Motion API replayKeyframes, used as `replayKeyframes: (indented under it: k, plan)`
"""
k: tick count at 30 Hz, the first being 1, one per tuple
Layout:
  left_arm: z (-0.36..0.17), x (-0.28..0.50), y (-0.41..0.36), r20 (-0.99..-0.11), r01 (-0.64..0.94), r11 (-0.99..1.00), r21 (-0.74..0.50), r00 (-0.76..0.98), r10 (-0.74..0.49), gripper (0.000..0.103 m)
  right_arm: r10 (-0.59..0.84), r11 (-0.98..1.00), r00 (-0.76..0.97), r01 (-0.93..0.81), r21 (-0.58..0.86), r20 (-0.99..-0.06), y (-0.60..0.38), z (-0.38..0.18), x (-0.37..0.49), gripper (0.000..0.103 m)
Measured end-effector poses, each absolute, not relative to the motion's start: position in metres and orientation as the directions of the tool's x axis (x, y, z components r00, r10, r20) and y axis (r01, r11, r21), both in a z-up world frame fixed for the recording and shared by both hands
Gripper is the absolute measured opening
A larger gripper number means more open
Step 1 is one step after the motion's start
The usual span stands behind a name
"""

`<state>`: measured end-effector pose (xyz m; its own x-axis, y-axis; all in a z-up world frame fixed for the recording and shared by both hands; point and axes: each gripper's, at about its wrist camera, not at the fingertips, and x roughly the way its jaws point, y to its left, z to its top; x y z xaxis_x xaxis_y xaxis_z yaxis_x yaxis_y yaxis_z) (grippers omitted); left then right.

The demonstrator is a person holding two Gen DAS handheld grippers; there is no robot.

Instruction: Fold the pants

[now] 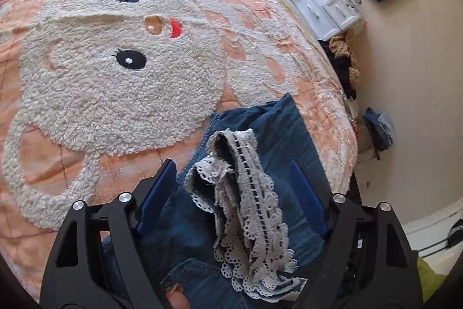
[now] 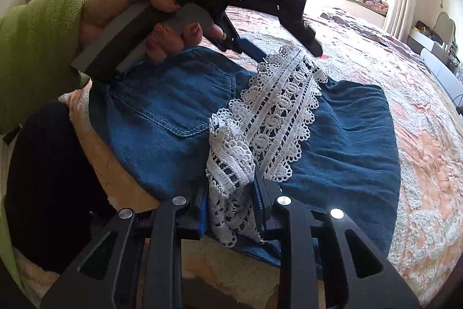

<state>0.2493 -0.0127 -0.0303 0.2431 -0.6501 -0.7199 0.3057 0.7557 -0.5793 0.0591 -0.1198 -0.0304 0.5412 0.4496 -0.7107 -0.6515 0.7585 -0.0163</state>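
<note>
While the pants (image 2: 173, 118) lie folded into a compact blue denim bundle on the bed (image 1: 86, 164), their lace trim (image 2: 277, 118) is the most striking feature: a white crocheted band with scalloped edges and a row of oval openings through which the denim shows dark. In the right wrist view the bundle fills the centre, with a stitched back pocket toward 9 o'clock, lighter thread outlining its pointed lower edge, and smoother, softly wrinkled denim toward 3 o'clock. The lace runs from about 12 o'clock down to 6 o'clock, where it bunches and folds over itself. The right claw (image 2: 231, 210) is closed on that bunched lace end, its blue pads pressing the trim from both sides. The left claw (image 2: 283, 54) is seen at 12 o'clock in that view, held by a hand (image 2: 139, 16) in a green fleece sleeve (image 2: 43, 48), its tips just above the far end of the lace. In the left wrist view the left claw (image 1: 231, 184) stands wide apart, blue pads clear of the cloth on either side, with crumpled lace (image 1: 246, 207) and denim (image 1: 289, 135) lying loose between them. The bedspread is peach with a large fluffy cream animal face (image 1: 115, 62) toward 10 o'clock.
</note>
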Motion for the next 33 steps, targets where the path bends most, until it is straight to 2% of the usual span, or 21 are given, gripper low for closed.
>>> replayKeyframes:
  k: [1,2,6,9,11,12,14,17,20,21,23,27,33]
  plan:
    - [-0.034,0.25,-0.014,-0.73,0.297,0.764,-0.572,0.239,-0.64,0.028,0.456,0.758,0.541,-0.652,-0.01,-0.706,-0.121,-0.029,0.058,0.025]
    - [-0.036,0.251,-0.015,-0.737,0.292,0.771,-0.566,0.241,-0.632,0.022,0.466,0.757,0.542,-0.653,-0.002,-0.699,-0.122,-0.027,0.057,0.025]
    - [-0.029,0.248,-0.016,-0.732,0.323,0.772,-0.547,0.264,-0.628,0.013,0.482,0.761,0.541,-0.648,0.024,-0.689,-0.131,-0.023,0.057,0.025]
    - [-0.016,0.239,-0.011,-0.715,0.35,0.772,-0.531,0.305,-0.63,0.013,0.501,0.746,0.547,-0.666,0.013,-0.67,-0.132,-0.017,0.052,0.025]
    - [-0.018,0.236,-0.012,-0.742,0.359,0.803,-0.475,0.328,-0.585,0.013,0.485,0.742,0.541,-0.67,-0.004,-0.687,-0.131,-0.022,0.053,0.027]
    - [-0.025,0.238,-0.012,-0.761,0.343,0.815,-0.467,0.315,-0.568,0.014,0.483,0.74,0.525,-0.672,0.006,-0.701,-0.129,-0.026,0.055,0.029]
    - [-0.039,0.241,-0.011,-0.794,0.307,0.841,-0.446,0.298,-0.53,0.018,0.492,0.729,0.5,-0.684,0.023,-0.713,-0.128,-0.031,0.056,0.041]
    - [-0.044,0.24,-0.005,-0.779,0.282,0.833,-0.476,0.305,-0.548,0.021,0.529,0.707,0.473,-0.704,0.058,-0.704,-0.132,-0.025,0.051,0.051]
    - [-0.035,0.235,-0.002,-0.783,0.286,0.849,-0.444,0.337,-0.523,0.036,0.594,0.7,0.433,-0.693,0.17,-0.678,-0.152,-0.013,0.054,0.06]
    - [-0.03,0.232,0.001,-0.777,0.286,0.851,-0.44,0.353,-0.521,0.042,0.615,0.704,0.435,-0.679,0.209,-0.658,-0.163,-0.007,0.056,0.06]
    - [-0.019,0.225,0.005,-0.764,0.29,0.854,-0.433,0.385,-0.518,0.044,0.626,0.721,0.456,-0.648,0.246,-0.633,-0.179,0.001,0.06,0.061]
    - [0.007,0.2,0.005,-0.748,0.294,0.882,-0.369,0.469,-0.469,0.055,0.555,0.805,0.544,-0.543,0.24,-0.63,-0.215,0.009,0.085,0.062]
    - [0.025,0.149,-0.016,-0.713,0.36,0.868,-0.342,0.502,-0.489,0.057,0.415,0.902,0.61,-0.374,0.217,-0.675,-0.259,0.013,0.139,0.062]
